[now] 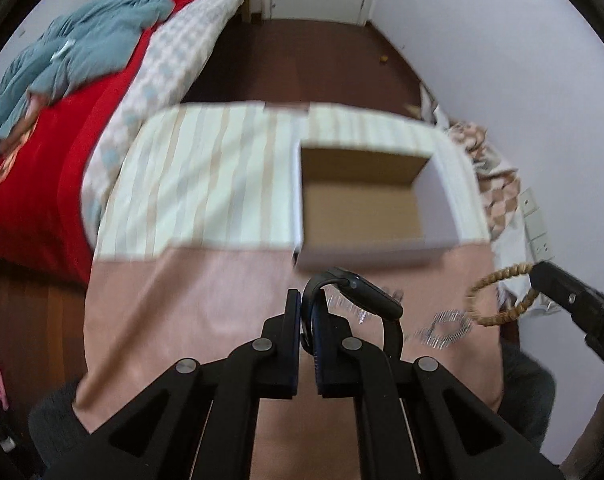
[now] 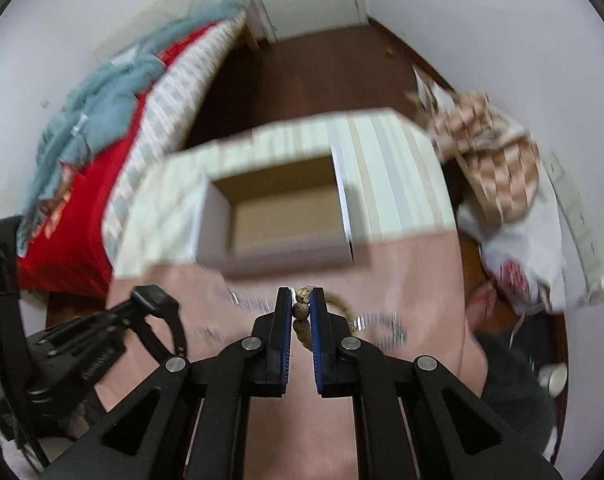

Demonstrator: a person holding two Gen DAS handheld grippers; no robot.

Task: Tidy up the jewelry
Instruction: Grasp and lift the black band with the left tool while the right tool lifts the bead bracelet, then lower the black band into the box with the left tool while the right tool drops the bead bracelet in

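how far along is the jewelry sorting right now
Nothing is stored yet: the cardboard box looks empty. In hand: the left tool is shut on a black watch, the right tool on a beaded bracelet. Left: both into the box, plus a silvery piece, blurred, on the pink cloth.

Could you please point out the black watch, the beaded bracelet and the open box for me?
black watch (image 1: 372,294): left wrist view, on its case.
beaded bracelet (image 2: 301,310): right wrist view, on a speckled bead.
open box (image 1: 362,216): left wrist view, on its bare floor.
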